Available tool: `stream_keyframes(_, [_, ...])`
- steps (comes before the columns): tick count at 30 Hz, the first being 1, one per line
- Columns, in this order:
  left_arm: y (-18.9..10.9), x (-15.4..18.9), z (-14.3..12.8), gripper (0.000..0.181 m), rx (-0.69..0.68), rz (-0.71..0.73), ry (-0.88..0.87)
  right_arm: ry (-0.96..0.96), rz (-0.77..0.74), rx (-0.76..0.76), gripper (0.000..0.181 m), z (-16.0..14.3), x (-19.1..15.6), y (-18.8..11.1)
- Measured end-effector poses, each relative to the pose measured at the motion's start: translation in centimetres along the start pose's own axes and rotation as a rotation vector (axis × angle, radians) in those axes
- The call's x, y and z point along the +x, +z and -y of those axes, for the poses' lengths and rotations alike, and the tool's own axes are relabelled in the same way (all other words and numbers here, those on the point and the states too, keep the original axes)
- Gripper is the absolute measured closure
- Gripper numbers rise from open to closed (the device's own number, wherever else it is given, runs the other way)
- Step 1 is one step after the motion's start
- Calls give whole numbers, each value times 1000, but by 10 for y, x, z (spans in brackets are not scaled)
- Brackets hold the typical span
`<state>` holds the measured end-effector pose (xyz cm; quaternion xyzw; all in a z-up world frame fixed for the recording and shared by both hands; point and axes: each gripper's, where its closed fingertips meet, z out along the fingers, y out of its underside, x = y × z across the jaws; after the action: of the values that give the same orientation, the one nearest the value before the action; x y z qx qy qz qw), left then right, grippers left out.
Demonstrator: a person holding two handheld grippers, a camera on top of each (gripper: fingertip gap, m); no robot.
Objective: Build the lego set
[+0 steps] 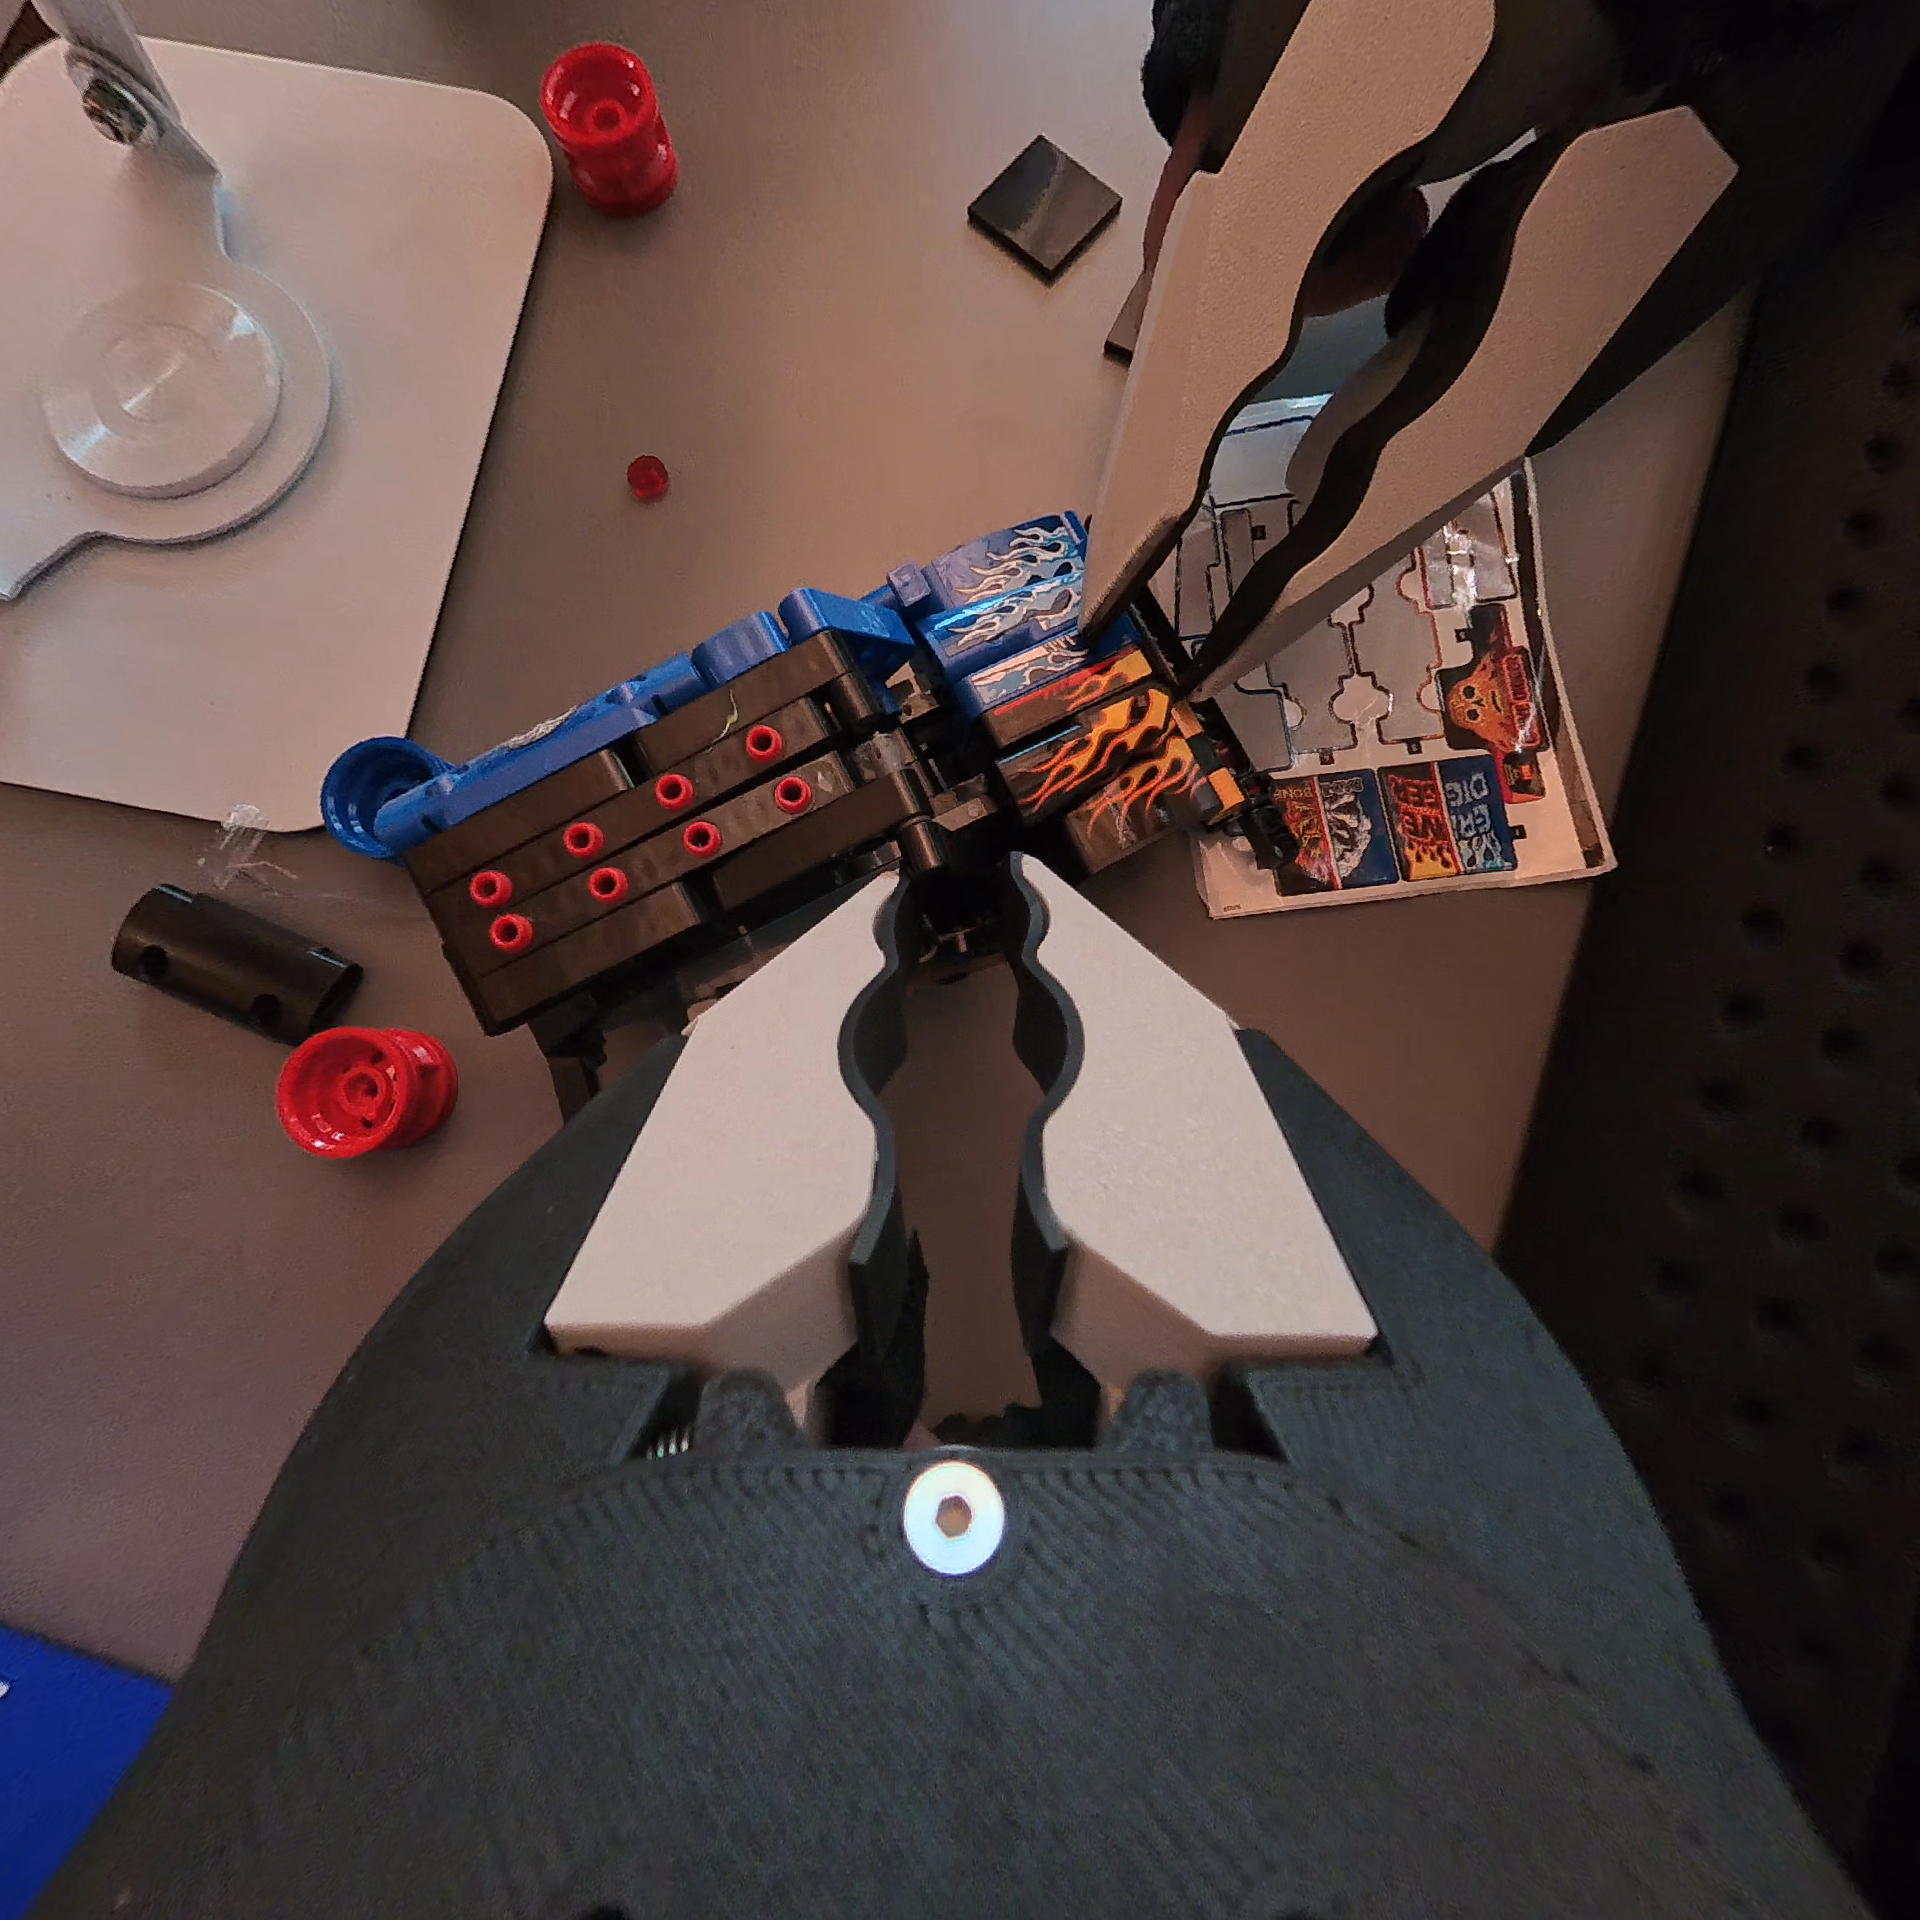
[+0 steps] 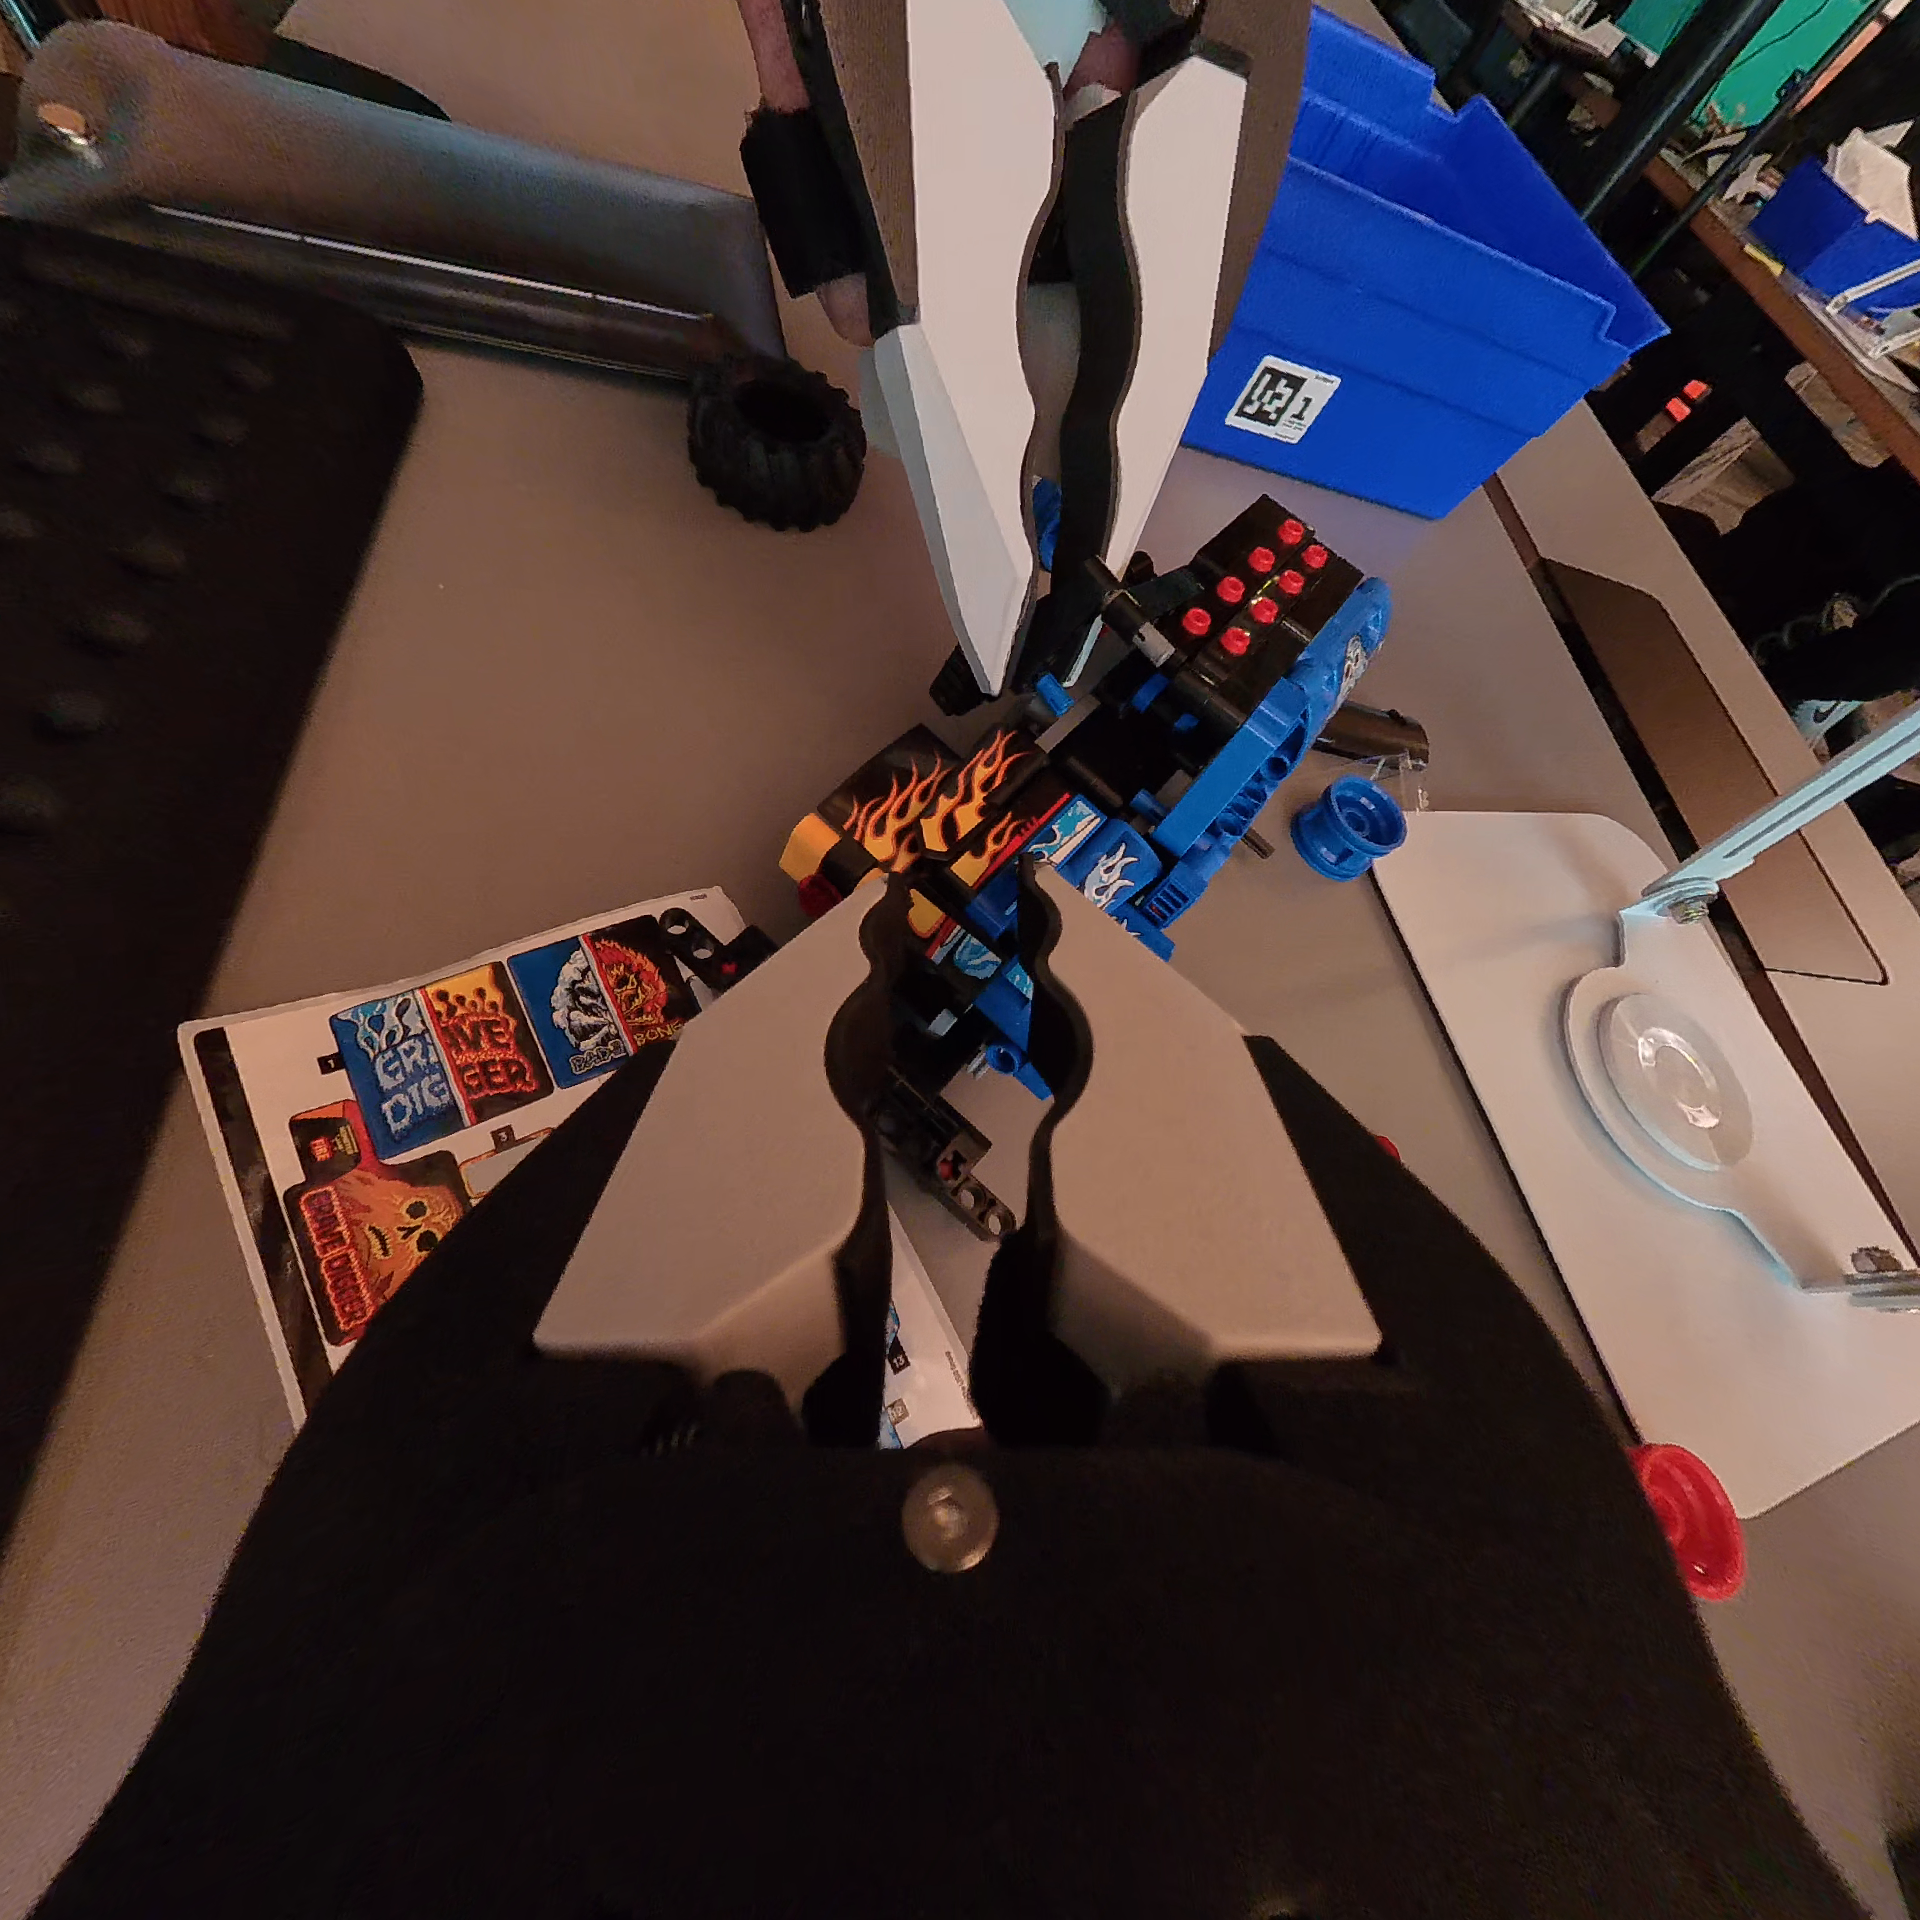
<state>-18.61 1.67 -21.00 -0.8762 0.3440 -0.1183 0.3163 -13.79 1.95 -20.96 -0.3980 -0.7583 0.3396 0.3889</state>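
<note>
left gripper (image 1: 961,883) clamps model truck (image 1: 727,790) | right gripper (image 2: 951,883) clamps its flame end | sticker sheet (image 2: 416,1091) beside

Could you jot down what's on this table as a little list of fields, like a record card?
Main item: half-built lego truck, black and blue, flame stickers
Left gripper: closed on the truck's side
Right gripper: closed on the truck's flame end
Loose parts: two red wheels, blue wheel, black tyre
Paper: sticker sheet beside the truck
Behind: blue bin
</note>
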Motion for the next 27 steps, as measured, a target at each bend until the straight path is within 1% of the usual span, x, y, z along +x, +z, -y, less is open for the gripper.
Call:
stream_keyframes(7, [1, 1, 1, 166, 44, 56, -31, 3, 2, 6, 162, 0, 0, 0])
stream_keyframes(14, [3, 1, 5, 166, 126, 96, -106, 3, 6, 12, 162, 0, 0, 0])
stream_keyframes(19, [2, 3, 5, 166, 137, 85, -124, -2, 5, 10, 162, -1, 0, -2])
stream_keyframes(22, [1, 5, 7, 165, 182, 43, -173, -4, 3, 9, 161, -2, 1, -3])
stream_keyframes(27, [4, 6, 11, 164, 205, 80, -214, -15, -11, -7, 162, -4, 4, -5])
